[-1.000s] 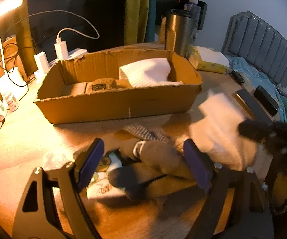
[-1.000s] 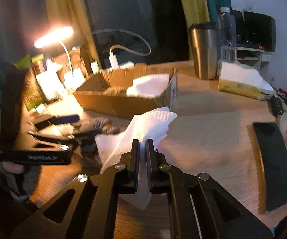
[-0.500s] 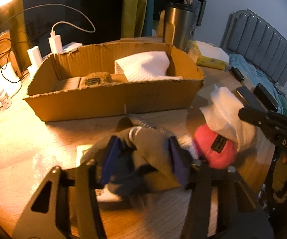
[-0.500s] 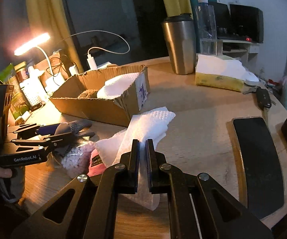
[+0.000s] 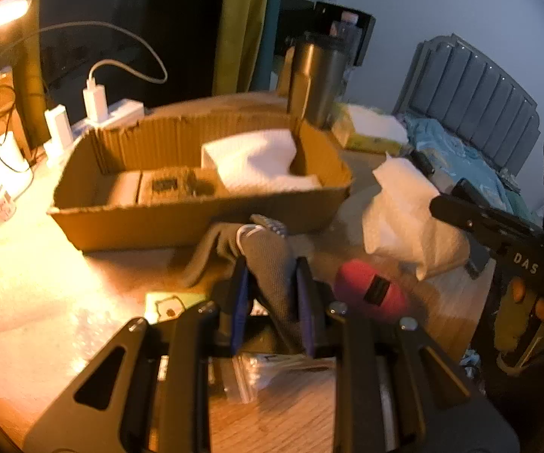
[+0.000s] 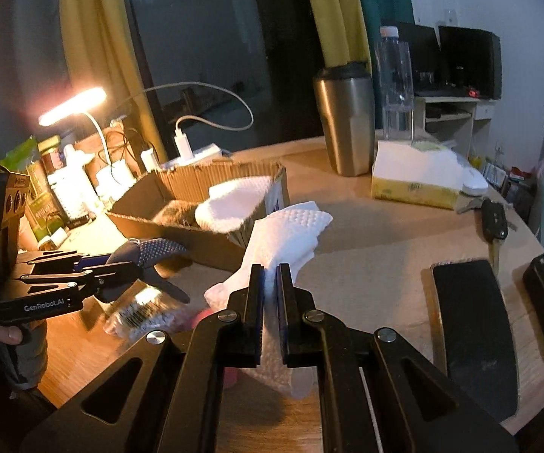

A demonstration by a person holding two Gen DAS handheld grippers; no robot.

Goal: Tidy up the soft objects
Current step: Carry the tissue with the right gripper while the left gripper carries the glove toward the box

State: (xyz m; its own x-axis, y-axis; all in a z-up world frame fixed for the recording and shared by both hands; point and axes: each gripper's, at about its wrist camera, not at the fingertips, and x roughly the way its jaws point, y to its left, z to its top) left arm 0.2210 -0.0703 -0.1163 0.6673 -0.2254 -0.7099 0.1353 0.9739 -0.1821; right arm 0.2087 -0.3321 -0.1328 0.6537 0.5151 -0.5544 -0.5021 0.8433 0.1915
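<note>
- The left claw (image 5: 272, 294) is clamped on a grey glove (image 5: 268, 260), which is pinched between its blue pads just above the counter (image 5: 45, 294).
- The right claw (image 6: 271, 283) is closed on a white tissue (image 6: 290, 226), which is held off the counter.
- A cardboard box (image 5: 181, 222) is seen just beyond both claws; a white cloth (image 5: 256, 158) lies in it.
- A pink item (image 5: 366, 290) lies just right of the left claw.
</note>
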